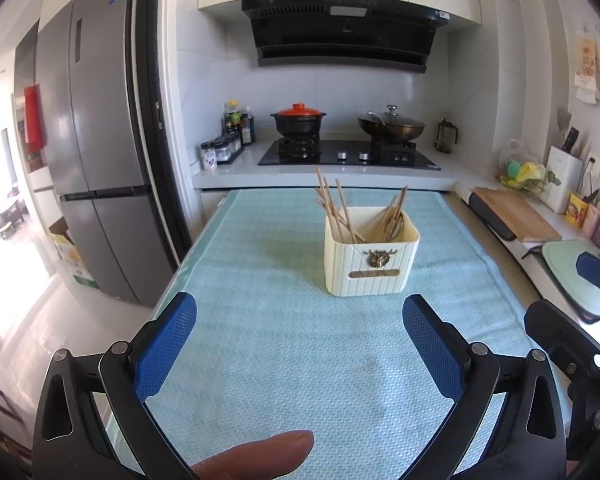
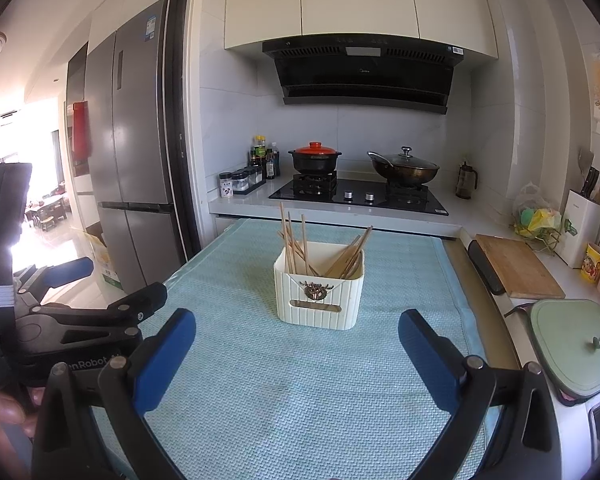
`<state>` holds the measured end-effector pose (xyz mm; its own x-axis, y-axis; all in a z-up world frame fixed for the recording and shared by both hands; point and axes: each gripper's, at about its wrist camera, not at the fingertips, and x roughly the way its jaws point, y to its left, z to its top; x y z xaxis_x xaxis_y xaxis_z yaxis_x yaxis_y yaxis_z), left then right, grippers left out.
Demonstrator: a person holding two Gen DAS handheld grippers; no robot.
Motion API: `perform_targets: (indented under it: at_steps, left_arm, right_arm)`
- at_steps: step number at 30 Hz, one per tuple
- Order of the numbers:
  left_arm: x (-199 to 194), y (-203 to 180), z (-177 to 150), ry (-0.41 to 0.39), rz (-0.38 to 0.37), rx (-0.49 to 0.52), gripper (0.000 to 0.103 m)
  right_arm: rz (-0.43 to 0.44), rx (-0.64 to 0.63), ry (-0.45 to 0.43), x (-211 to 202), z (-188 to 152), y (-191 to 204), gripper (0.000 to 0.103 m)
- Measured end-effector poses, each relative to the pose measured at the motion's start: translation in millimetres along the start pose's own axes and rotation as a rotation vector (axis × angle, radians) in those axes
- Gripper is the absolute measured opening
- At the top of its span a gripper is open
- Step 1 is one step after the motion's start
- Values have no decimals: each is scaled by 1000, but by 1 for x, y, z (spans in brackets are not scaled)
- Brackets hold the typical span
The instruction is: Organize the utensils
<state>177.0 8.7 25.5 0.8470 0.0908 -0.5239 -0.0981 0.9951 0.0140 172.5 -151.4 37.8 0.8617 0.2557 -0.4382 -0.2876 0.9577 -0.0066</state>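
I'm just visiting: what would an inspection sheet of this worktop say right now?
Surface: teal mat covers the table.
Job's things: cream holder upright on the mat, chopsticks leaning inside.
Clutter: nothing seen on the mat.
Grippers: left gripper open, empty; right gripper open, empty; both short of the holder.
Cables: nothing seen.
Surroundings: stove with two pots, fridge, cutting board.

A cream ribbed holder (image 1: 371, 258) sits on a pale teal, waffle-textured cloth (image 1: 260, 344); jaws blue.
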Motion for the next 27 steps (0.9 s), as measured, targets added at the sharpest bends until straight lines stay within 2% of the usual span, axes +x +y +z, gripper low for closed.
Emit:
perform_targets:
  at_steps: [27]
  left_arm:
    - [-7, -4, 0, -10, -7, 0, 103]
  right_arm:
    - [1, -6, -2, -3, 2, 1, 103]
